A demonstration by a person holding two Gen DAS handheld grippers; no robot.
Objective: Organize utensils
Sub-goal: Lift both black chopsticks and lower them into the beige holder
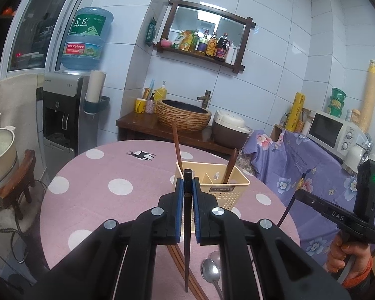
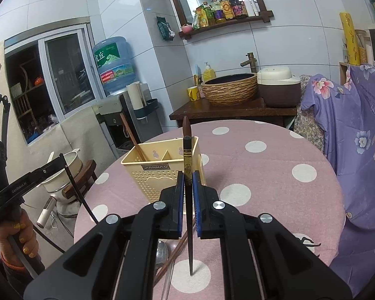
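Observation:
My left gripper (image 1: 187, 183) is shut on a dark chopstick (image 1: 186, 237), held upright just in front of the cream utensil holder (image 1: 212, 187). My right gripper (image 2: 186, 178) is shut on another dark chopstick (image 2: 188, 225) with a gold band, beside the same holder (image 2: 160, 172). Two brown wooden utensils (image 1: 176, 145) stand in the holder. A metal spoon (image 1: 210, 273) and brown chopsticks (image 1: 177, 262) lie on the pink polka-dot table (image 1: 107, 175). In the right wrist view the spoon (image 2: 161, 252) and brown chopsticks (image 2: 173, 255) lie under the gripper.
A wooden counter with a woven basin (image 1: 183, 115) and a rice cooker (image 1: 231, 130) stands behind the table. A water dispenser (image 1: 62, 115) is at left, a microwave (image 1: 335, 132) on floral-covered furniture at right, and a pot on a stool (image 1: 2, 160) at far left.

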